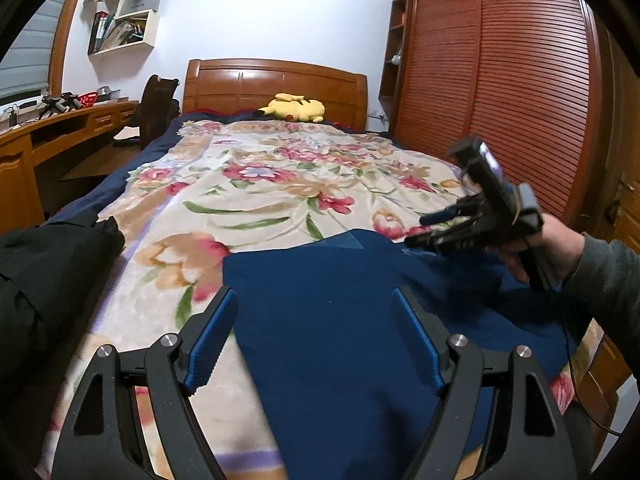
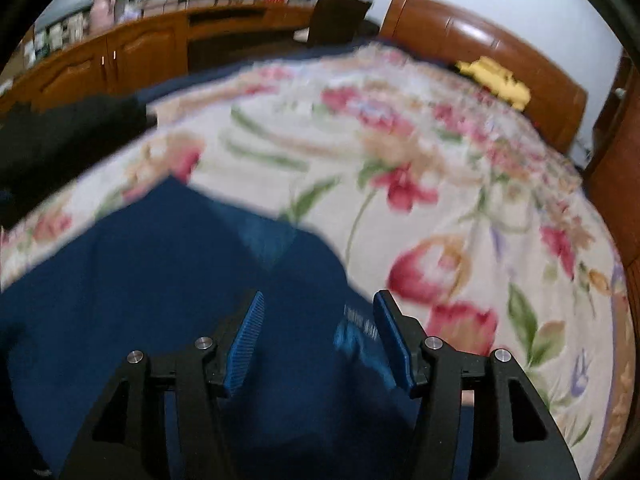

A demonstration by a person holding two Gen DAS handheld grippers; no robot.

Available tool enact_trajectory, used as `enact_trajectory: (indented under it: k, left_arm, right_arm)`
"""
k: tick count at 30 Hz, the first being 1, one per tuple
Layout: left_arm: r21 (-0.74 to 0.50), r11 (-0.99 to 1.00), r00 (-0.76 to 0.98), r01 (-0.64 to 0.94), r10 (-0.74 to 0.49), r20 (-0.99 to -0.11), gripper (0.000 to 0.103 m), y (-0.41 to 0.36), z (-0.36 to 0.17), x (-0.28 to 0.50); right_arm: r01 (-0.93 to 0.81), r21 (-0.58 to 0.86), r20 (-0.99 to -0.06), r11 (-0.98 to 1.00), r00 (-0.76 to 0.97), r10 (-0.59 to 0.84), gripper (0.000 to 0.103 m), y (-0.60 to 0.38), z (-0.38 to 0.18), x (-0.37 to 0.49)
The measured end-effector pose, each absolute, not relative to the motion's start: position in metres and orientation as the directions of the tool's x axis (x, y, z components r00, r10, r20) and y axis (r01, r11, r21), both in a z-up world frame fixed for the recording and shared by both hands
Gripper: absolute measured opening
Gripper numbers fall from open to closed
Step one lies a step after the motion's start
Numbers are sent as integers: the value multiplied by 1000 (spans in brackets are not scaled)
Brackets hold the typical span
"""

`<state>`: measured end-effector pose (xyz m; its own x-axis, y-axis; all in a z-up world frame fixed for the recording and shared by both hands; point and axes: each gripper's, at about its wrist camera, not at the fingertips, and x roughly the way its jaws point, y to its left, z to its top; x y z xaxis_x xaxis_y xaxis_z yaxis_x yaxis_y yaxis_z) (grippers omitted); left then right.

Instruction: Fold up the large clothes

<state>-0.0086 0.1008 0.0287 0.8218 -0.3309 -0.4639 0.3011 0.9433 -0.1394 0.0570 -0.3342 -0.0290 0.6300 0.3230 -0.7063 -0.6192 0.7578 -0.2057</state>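
Note:
A dark blue garment (image 1: 320, 360) lies spread flat on the flowered blanket (image 1: 248, 184) at the near end of the bed. A lighter blue patch shows at its far edge. My left gripper (image 1: 314, 296) hovers over the garment's left part, open, with nothing between its blue pads. My right gripper (image 1: 418, 231), held in a hand with a grey sleeve, floats above the garment's right far corner. In the blurred right wrist view the right gripper (image 2: 320, 298) is open over the blue garment (image 2: 140, 280) and its pale printed text, gripping nothing.
A black garment (image 1: 40, 280) is heaped at the bed's left edge. A yellow plush toy (image 1: 294, 108) rests by the wooden headboard (image 1: 276, 84). A slatted wardrobe (image 1: 500, 80) stands on the right; a desk (image 1: 60, 128) and dark chair (image 1: 158, 104) on the left.

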Motion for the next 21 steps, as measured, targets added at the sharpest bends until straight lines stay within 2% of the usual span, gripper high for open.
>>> enact_trajectory:
  k: [10,13,16,18,19,21]
  left_arm:
    - [-109,923,781,370,-373,-501,80,69,18,-9]
    - [-108,919,767,379,-377,-520,80,64,12,-6]
    - [-103,918,764,383,-378,-523,80,60,12,-7]
    - [-104,918,765,382,-378,-522,80,60,12,-7]
    - [-104,919,765,381,-377,-522,80,60,12,-7]
    - [-104,920,767,377,-373,-523,80,59,12,-7]
  right_arm:
    - [-650,-137,-826,747,492,276,59,-336,-81,92]
    - [-665,-162,-828,729,493,265,59,-333,-86,94]
    - [-676,-164,-827,719,491,273,49,-330,-88,92]
    - [-685,-184,-823,705,500,271,33,-326,-88,86]
    - [-692,-196,-822,695,502,268,30,-324,-89,83]
    - [-690,-252,-809,678,535,244,18,-321,-85,68]
